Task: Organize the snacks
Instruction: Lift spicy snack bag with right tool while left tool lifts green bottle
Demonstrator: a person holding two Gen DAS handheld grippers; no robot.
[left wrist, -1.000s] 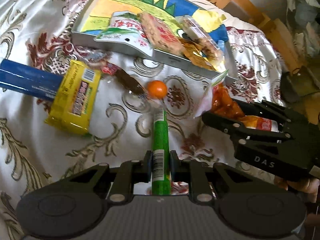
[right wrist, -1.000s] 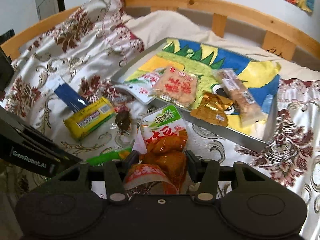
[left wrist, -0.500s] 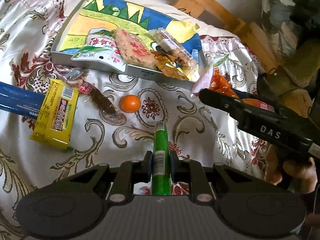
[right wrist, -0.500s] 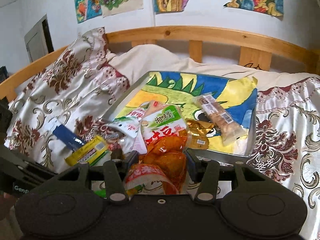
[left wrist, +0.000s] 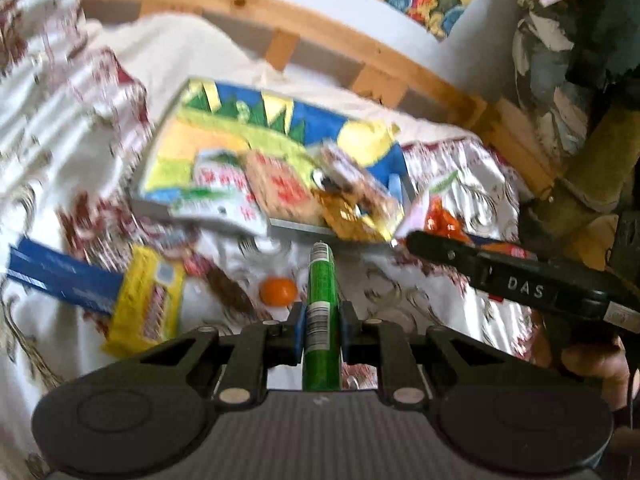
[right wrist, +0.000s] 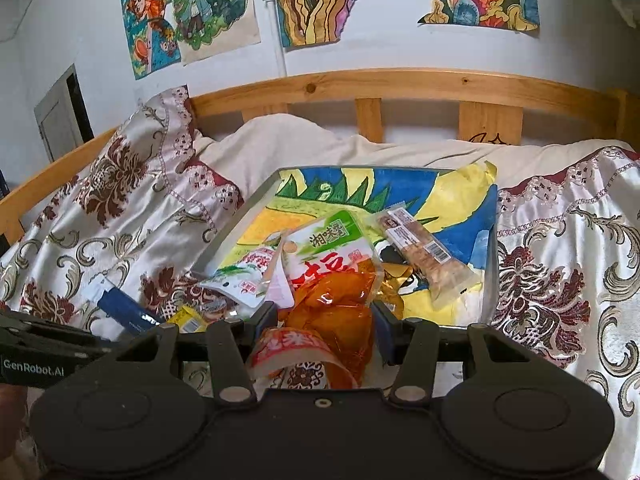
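Note:
My left gripper (left wrist: 320,326) is shut on a green snack stick (left wrist: 321,300) and holds it above the bedspread. My right gripper (right wrist: 324,322) is shut on an orange snack pouch (right wrist: 334,280) with a green-and-white top, held in front of the tray. The right gripper also shows in the left wrist view (left wrist: 492,270). A shallow grey tray (right wrist: 491,272) with a colourful painted lining (left wrist: 248,136) lies on the bed and holds several snack packets (right wrist: 428,260). A yellow packet (left wrist: 148,304), a blue box (left wrist: 60,276), a brown snack (left wrist: 228,292) and a small orange (left wrist: 278,291) lie on the bedspread.
The bed has a patterned satin spread (right wrist: 560,280) and a wooden headboard rail (right wrist: 400,84) behind the tray. Drawings (right wrist: 192,12) hang on the white wall. A pile of fabric (left wrist: 560,60) stands at the right in the left wrist view.
Both grippers have risen and tilted up with their snacks, so the headboard and wall now show. The orange pouch has moved closer over the tray's near edge.

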